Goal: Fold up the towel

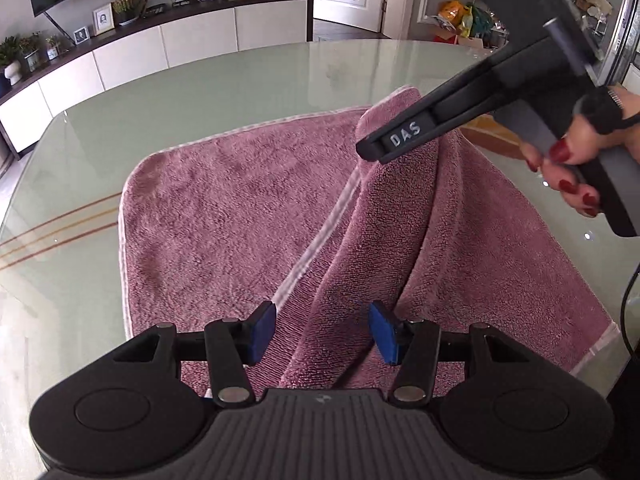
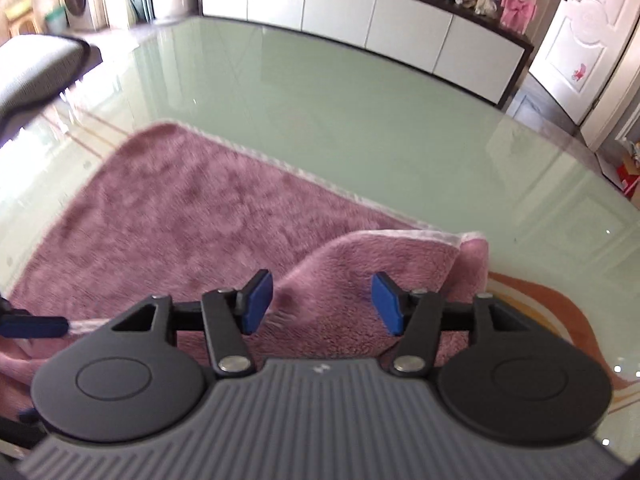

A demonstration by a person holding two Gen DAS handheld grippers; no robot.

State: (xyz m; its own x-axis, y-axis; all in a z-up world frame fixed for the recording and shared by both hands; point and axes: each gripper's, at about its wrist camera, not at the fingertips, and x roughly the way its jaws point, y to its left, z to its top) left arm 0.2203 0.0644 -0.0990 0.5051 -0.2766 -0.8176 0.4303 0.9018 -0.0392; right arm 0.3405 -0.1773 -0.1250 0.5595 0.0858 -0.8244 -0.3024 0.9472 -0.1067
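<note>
Left wrist view, left to right. The long white cabinet with a dark wooden top point(image 1: 132, 44) runs along the upper left of the frame and carries potted plants and framed pictures. Below it lies the pale green glass table top point(image 1: 240, 80), with thin brown stripes at the left edge.

The mauve terry-cloth towel with a pale hem point(image 1: 216, 216) lies on the glass in the centre of the frame. Its left part is flat. Its right part is lifted into a raised ridge that runs from the bottom centre to the upper right.

The left gripper point(image 1: 322, 332), black with blue pads, is at the bottom centre. Its jaws stand apart, with the raised fold of towel between them. The left pad point(image 1: 264, 330) sits just beside the pale hem, and the right pad sits against the fold. Whether the pads press on the cloth cannot be told.

In the upper right, the right gripper point(image 1: 370, 152), black and marked "DAS", holds the top of the ridge. A hand with red-painted nails point(image 1: 576, 164) grasps its handle.

Right wrist view, left to right. The flat part of the towel fills the left and centre. The right gripper is at the bottom centre with its blue pads apart; a lifted, doubled corner of towel lies between and just beyond them. The view is blurred, so contact cannot be confirmed.
</note>
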